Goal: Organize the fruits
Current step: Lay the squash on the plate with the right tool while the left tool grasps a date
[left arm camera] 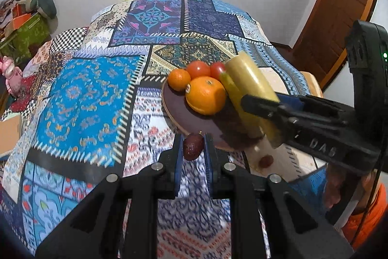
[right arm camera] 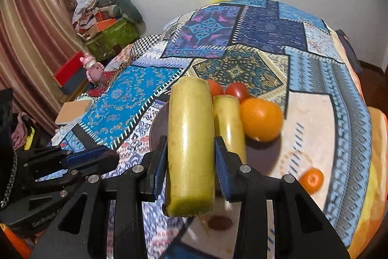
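White walls and a brown wooden door [left arm camera: 339,23] framed a bed spread with a blue patchwork-print quilt [left arm camera: 92,98], on which a round dark plate with a pale wooden rim [left arm camera: 169,106] sat. On the plate lay a large orange with a small sticker [left arm camera: 206,95], a smaller orange [left arm camera: 179,79], two red tomatoes [left arm camera: 198,68] and a pale yellow cylinder of fruit [right arm camera: 229,124].

The left gripper [left arm camera: 192,147] had its blue-padded fingers [left arm camera: 179,157] clamped on a small dark reddish-brown fruit [left arm camera: 192,146], held just at the near rim of the plate. The right gripper [right arm camera: 190,162] was clamped on a thick yellow-green cylindrical fruit with flat cut ends [right arm camera: 190,145], poised above the plate beside the pale cylinder already there. Off the plate, on the quilt, a small orange fruit [right arm camera: 312,180] and another dark reddish fruit [right arm camera: 219,222] lay loose.

The likeliest trouble appeared to be crowding: both grippers converged on the same plate, and the right one crossed close in front of the left, so they might collide. The smooth, waxy-looking cylinder was gripped near one end, so it could pivot or slide through the pads. Set down carelessly, it might nudge the large orange and send round fruit rolling off the shallow plate onto the soft, uneven quilt. The small dark fruit looked wrinkled and matte, pinched only at its sides, and could pop out if squeezed off-centre.
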Motion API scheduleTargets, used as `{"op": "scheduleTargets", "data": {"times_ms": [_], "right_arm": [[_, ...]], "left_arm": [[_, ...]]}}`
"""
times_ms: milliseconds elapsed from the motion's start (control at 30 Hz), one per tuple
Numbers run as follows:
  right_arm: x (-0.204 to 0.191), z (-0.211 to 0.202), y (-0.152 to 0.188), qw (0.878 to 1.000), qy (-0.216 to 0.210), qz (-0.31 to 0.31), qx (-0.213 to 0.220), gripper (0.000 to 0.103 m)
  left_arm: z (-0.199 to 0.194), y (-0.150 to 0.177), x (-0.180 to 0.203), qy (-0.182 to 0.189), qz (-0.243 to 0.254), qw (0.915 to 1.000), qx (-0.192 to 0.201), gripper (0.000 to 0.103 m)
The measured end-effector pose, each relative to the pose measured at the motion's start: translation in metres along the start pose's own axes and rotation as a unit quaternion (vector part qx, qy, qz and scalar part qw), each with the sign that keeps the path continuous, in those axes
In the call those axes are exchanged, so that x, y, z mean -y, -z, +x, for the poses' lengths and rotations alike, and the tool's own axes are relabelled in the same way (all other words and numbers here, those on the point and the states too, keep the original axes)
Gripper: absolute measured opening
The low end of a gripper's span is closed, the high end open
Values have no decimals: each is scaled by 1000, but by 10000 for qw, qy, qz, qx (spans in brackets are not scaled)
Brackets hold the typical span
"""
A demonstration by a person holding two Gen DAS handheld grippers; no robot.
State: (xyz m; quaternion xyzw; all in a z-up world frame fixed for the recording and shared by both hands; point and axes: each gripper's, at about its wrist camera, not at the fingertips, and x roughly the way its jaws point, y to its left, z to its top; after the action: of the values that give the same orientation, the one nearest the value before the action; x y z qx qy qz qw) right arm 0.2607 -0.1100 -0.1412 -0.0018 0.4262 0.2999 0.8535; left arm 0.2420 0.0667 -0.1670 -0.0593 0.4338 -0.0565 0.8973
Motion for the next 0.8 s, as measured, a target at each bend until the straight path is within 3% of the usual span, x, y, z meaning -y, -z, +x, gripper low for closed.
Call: {"op": "scheduleTargets", "data": {"times_ms": [333,800], "right_arm": [[-6,21,-6,9997,125,-205,-91,34],[-1,35,1,9996,71,-137,-232,35]], "left_arm": [[44,-35,-11,23,-13,9999,-116,16],[80,-38,-19,71,-167,9992,-363,16]]}}
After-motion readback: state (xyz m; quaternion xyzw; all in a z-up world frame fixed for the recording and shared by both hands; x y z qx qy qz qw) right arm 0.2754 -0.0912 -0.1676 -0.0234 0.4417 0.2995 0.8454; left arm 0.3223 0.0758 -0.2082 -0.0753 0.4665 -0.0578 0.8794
